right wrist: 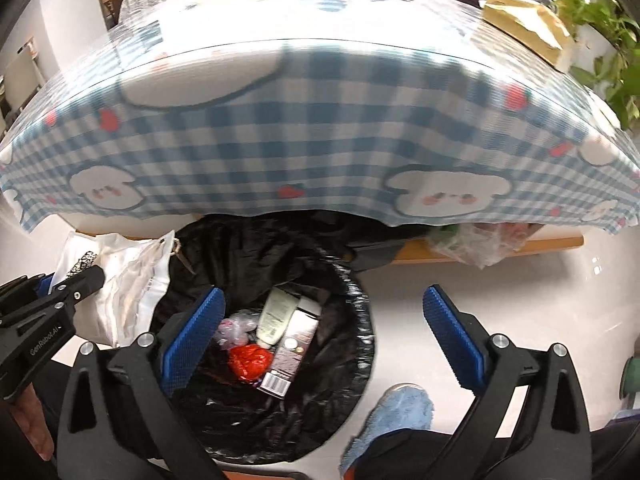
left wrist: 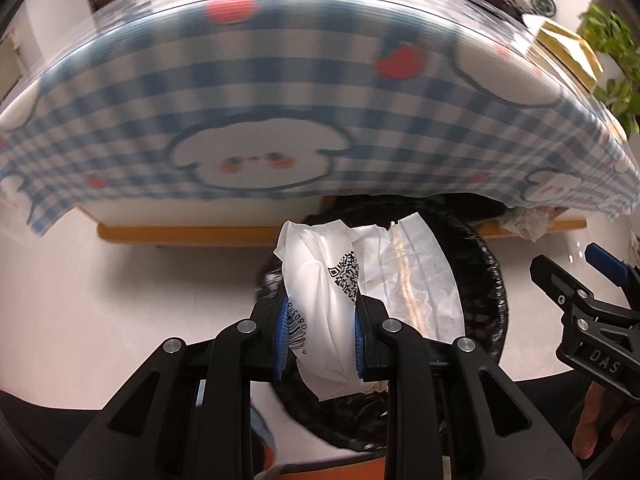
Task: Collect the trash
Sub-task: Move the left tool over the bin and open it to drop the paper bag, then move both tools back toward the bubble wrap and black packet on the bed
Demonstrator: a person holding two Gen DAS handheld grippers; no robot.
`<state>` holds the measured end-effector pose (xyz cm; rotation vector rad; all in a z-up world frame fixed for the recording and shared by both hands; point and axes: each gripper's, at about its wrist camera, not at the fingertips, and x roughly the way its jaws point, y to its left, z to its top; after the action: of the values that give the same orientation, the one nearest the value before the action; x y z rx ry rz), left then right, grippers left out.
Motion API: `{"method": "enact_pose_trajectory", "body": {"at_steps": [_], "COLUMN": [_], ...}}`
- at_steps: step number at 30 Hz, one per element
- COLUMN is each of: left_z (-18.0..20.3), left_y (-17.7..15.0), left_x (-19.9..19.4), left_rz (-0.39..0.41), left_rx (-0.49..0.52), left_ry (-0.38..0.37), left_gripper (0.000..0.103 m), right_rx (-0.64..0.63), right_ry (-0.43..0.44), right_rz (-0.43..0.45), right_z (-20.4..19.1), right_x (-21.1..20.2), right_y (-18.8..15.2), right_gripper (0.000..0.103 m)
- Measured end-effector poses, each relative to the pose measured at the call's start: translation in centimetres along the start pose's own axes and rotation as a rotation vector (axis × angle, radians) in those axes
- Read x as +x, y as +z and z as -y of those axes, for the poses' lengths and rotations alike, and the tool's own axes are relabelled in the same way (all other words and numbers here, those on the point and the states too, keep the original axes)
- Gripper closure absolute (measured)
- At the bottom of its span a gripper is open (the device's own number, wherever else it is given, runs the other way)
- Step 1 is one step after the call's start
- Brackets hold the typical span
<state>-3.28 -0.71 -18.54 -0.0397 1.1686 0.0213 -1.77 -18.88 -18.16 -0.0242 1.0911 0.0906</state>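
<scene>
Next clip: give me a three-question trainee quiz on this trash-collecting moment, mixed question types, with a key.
1. True or false: the left gripper is shut on a white plastic wrapper.
2. Which of these lies in the black-lined trash bin?
A. a red crumpled wrapper
B. a green bottle
C. a metal spoon
3. What do the right gripper's jaws hold?

Key:
1. True; its blue pads pinch the wrapper, which bears a printed code.
2. A; the red crumpled wrapper lies beside a white tube and a carton.
3. Nothing; they stand wide open above the bin.
</scene>
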Motion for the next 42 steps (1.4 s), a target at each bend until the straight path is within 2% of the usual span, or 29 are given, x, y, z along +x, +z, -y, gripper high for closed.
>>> {"method": "enact_pose_trajectory", "body": {"at_steps": [11,20,25,28,33,35,36,38,42], "left_z": [3.7,4.7,4.8,4.9,4.3,4.1,4.1,3.9,3.4], "left_y": [0.5,0.4,0.1,-0.1,-0.2,-0.2,-0.2,-0.1,0.3], "left_x": [2.8,4.2,4.9,5.3,4.9,4.5,4.3,3.7,1.8], "left_rz": [-0.043,-0.063,-0.090,-0.092,-0.073,-0.063,-0.059,-0.044,0.007], "left_rx": [0.052,0.071,0.073,0.078,0.073,0.073,0.073,0.068,0.056], "left_ry": [-0.021,-0.030,-0.020,0.002,0.014,0.020,0.026,0.038,0.050], "left_gripper": [0.079,0.079,0.073,0.064,0.044,0.040,0.034,0.024,0.013], "right_rx": [0.083,0.121,0.106,0.103,0.091,0.085,0.083,0.080,0.083], "right_ry": [-0.035,-0.043,-0.043,-0.041,-0.040,-0.041,-0.041,-0.041,-0.012], "right_rz": [-0.019,-0.038,-0.045,-0.048,-0.047,-0.046,-0.045,-0.044,-0.036], "right_z": [5.3,6.7,6.3,6.1,5.7,5.5,5.5,5.4,5.1], "right_x": [0.7,1.3,1.6,1.9,1.8,1.7,1.6,1.5,0.9], "right_y": [-0.8,-0.9,-0.8,-0.7,-0.6,-0.6,-0.6,-0.6,-0.4], "right_gripper": [0.008,0.008,0.008,0.008,0.008,0.008,0.008,0.008,0.008]}}
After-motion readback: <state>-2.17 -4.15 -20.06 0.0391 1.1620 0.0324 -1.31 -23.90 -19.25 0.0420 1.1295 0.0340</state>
